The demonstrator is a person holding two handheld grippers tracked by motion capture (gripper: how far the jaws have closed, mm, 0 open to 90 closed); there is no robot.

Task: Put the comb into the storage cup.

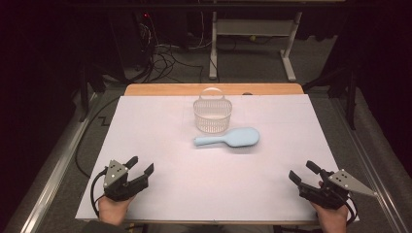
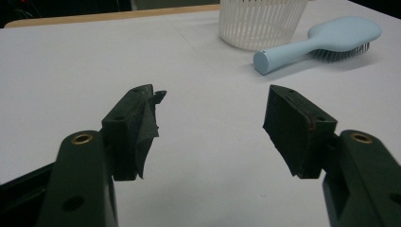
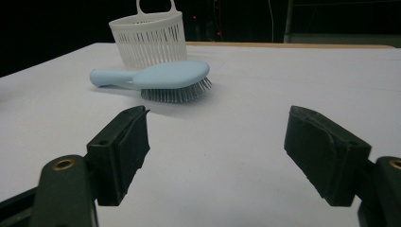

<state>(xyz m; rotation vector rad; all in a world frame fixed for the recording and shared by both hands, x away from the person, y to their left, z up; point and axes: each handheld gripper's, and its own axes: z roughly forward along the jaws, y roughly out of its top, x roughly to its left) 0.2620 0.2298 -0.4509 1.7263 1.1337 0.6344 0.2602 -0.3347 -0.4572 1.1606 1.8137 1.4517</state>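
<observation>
White paper covers the table [image 1: 160, 121] in front of us, with a strip of bare wood showing along its far edge and a dark room behind, where cables lie on the floor and the legs of another desk stand.

We hold the left gripper [image 1: 142, 165] near the front left corner of the table, and its jaws are spread wide with nothing between them. In the left gripper view the same jaws rise from the bottom with bare paper in the gap [image 2: 210, 111]. We hold the right gripper [image 1: 304, 172] near the front right corner, its jaws likewise apart and empty; the right gripper view shows the wide gap between them [image 3: 215, 127].

Toward the middle of the table lies the hairbrush [image 1: 228, 138], light blue, bristles down, its handle pointing to our left. It is well apart from both grippers. Just behind it stands the basket [image 1: 212, 115], white, slatted, upright, with a loop handle at its far rim. In the right gripper view the brush [image 3: 161, 78] lies right in front of the basket [image 3: 149, 40]; whether they touch we cannot tell. In the left gripper view the handle end of the brush [image 2: 321, 45] points toward us, beside the basket [image 2: 260, 21].
</observation>
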